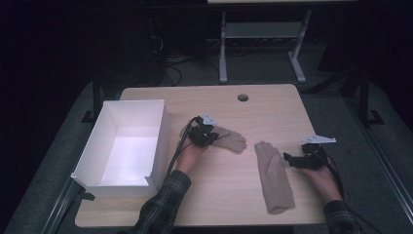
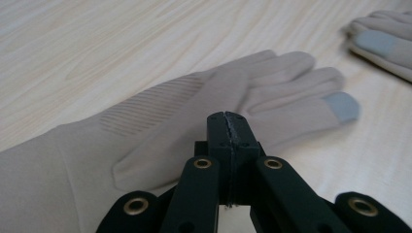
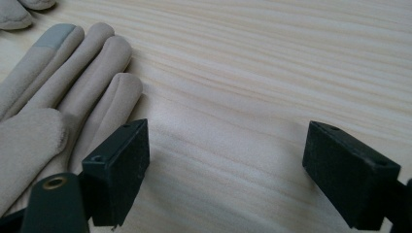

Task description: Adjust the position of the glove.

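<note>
— Our left gripper [image 2: 228, 121] has its jaws pressed together over the palm of the left glove [image 2: 204, 111]; whether they pinch any fabric, we can't tell. Our right gripper [image 3: 226, 170] gapes wide, empty, just beside the right glove [image 3: 58, 92].

— Both gloves lie flat mid-table [image 1: 272, 102], right of the white box [image 1: 158, 141]. We judge them soft, light and limp, so we'd pinch at the cuff.

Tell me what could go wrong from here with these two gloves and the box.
The left gripper is shut low over the left glove; whether it pinches fabric is unclear, so a lift may leave the glove behind. The right gripper is open beside the right glove, over bare table, and closing there would miss it.
</note>
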Available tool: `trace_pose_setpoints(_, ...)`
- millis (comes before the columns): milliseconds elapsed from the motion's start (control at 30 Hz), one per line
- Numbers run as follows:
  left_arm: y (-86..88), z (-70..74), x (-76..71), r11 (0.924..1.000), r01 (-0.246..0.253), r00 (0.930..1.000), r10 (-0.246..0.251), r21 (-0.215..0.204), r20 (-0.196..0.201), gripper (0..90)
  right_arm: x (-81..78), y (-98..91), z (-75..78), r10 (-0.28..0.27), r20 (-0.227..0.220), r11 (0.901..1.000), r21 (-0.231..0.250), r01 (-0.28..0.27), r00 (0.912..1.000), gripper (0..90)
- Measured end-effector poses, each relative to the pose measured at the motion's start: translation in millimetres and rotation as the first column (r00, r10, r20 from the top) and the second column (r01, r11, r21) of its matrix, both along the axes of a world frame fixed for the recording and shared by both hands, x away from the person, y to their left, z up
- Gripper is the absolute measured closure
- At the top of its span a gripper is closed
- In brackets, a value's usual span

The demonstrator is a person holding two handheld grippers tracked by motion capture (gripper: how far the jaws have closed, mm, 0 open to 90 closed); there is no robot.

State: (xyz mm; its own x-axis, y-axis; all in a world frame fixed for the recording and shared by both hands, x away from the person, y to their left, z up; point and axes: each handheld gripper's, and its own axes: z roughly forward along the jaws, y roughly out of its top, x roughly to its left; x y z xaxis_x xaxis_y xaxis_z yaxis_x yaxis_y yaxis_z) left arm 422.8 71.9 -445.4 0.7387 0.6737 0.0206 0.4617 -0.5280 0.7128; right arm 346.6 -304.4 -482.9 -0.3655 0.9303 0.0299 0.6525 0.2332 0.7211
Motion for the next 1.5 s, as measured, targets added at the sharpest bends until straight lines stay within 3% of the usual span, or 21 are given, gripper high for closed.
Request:
trace_pose_setpoints(200, -0.1, -13.7, 8.6, 0.9996, -0.016, 0.999, 0.017, 0.025, -0.042, 89.5, 0.2, 0.2, -0.1, 0.003, 0.002, 1.0, 0.001, -0.003, 1.0, 16.9)
trace_pose_setpoints(367, -4.2, -16.1, 7.8, 0.9997, -0.005, 0.999, 0.006, 0.022, -0.043, 89.6, 0.2, 0.2, -0.1, 0.004, 0.002, 1.0, 0.001, -0.004, 1.0, 16.9)
trace_pose_setpoints(400, -6.3, -17.7, 7.3, 0.9999, -0.003, 0.9982, 0.003, 0.013, -0.061, 89.6, 0.2, 0.2, -0.1, 0.004, 0.002, 1.0, 0.001, -0.004, 1.0, 16.9)
trace_pose_setpoints(633, -22.3, -21.0, 7.2, 0.9998, -0.008, 0.9977, 0.006, -0.018, -0.068, 89.7, 0.2, 0.2, -0.1, 0.006, 0.002, 1.0, 0.0, -0.006, 1.0, 16.9)
trace_pose_setpoints(833, -46.5, -21.7, 11.3, 0.9995, 0.016, 0.9973, -0.018, -0.026, -0.071, 89.7, 0.2, 0.2, -0.1, 0.007, 0.002, 1.0, 0.0, -0.007, 1.0, 16.9)
trace_pose_setpoints(1000, -54.6, -19.7, 11.4, 0.999, 0.026, 0.997, -0.028, -0.038, -0.072, 89.6, 0.2, 0.2, 0.0, 0.006, 0.002, 1.0, 0.001, -0.006, 1.0, 16.9)
trace_pose_setpoints(1200, -31.0, -1.7, 16.2, 0.9987, -0.023, 0.9992, 0.021, -0.045, -0.034, 89.6, 0.1, 0.7, 0.1, 0.01, 0.0, 0.9999, 0.004, -0.01, 1.0, 16.9)
trace_pose_setpoints(1500, 9.5, 0.6, 29.9, 0.9912, -0.128, 0.9915, 0.128, -0.032, -0.025, 89.6, 0.0, 0.8, 0.1, 0.009, 0.0, 0.9999, 0.004, -0.009, 1.0, 16.9)
